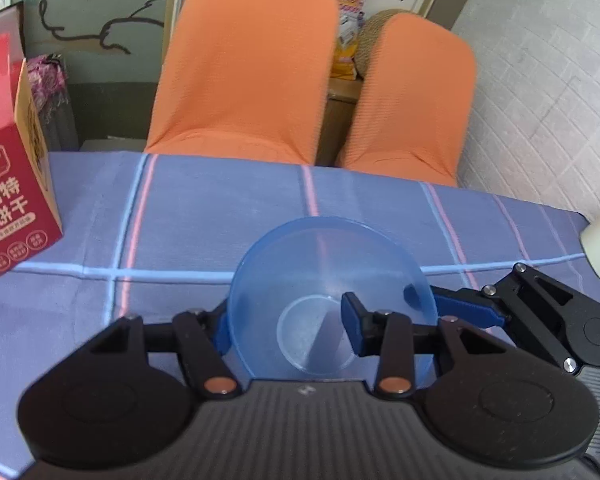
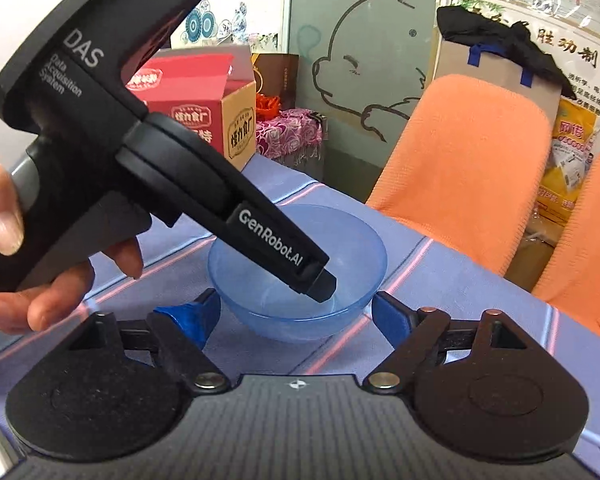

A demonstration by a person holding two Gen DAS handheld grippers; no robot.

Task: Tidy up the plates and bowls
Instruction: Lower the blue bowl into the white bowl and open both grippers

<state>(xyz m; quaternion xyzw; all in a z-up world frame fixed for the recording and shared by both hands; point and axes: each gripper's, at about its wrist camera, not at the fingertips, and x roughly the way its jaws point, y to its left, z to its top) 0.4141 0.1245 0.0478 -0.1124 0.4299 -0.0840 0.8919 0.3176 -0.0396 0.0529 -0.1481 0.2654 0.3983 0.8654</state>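
Orange chairs point(image 1: 244, 64) stand behind the counter point(image 1: 172, 216), where a blue bowl point(image 1: 324, 292) rests. Left hand-held gripper point(image 1: 288, 324) is clamped on its rim; right hand-held gripper point(image 2: 296, 316) flanks it, jaws apart.

Bowl point(image 1: 324, 280) on table point(image 1: 180, 240), chairs point(image 1: 248, 68) behind
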